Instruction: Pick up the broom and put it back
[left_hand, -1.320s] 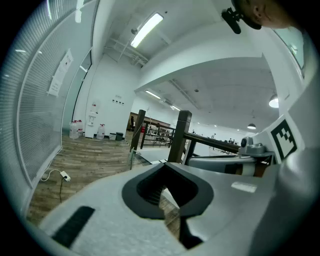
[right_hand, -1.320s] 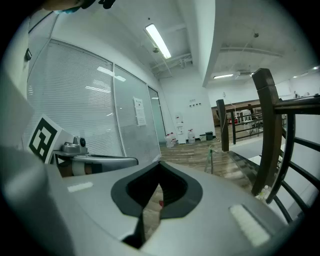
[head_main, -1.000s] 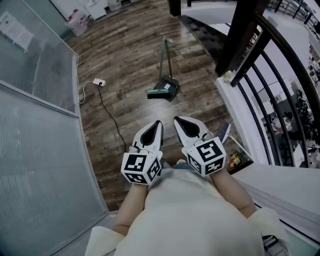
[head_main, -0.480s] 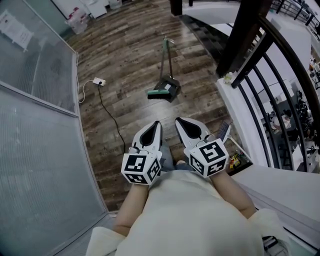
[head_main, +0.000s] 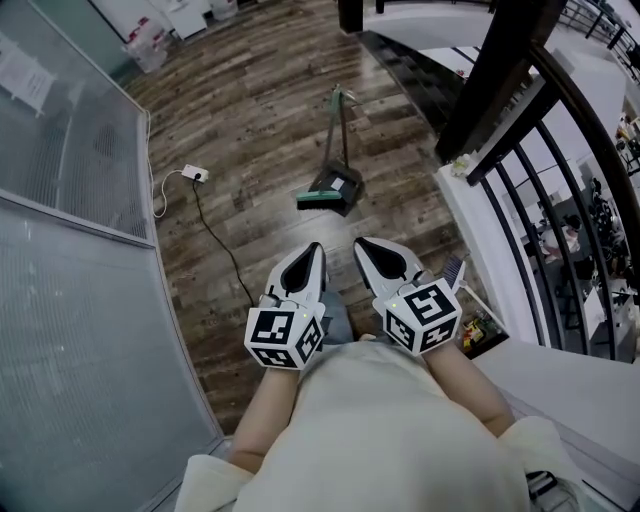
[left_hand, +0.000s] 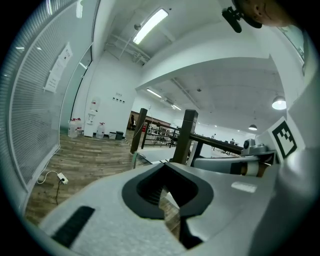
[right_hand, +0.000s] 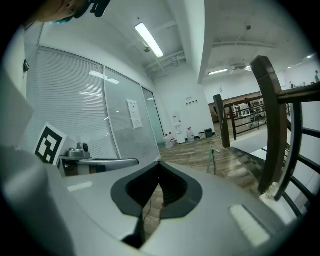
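Currently | left gripper and right gripper held closed, empty, side by side | broom seen well ahead on floor, handle seemingly upright over dustpan | lined up between both grippers, neither judged nearer

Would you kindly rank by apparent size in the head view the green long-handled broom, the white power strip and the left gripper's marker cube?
1. Green long-handled broom, longest though thin.
2. Left gripper's marker cube, near the camera, so unsure against the broom.
3. White power strip, clearly smallest.
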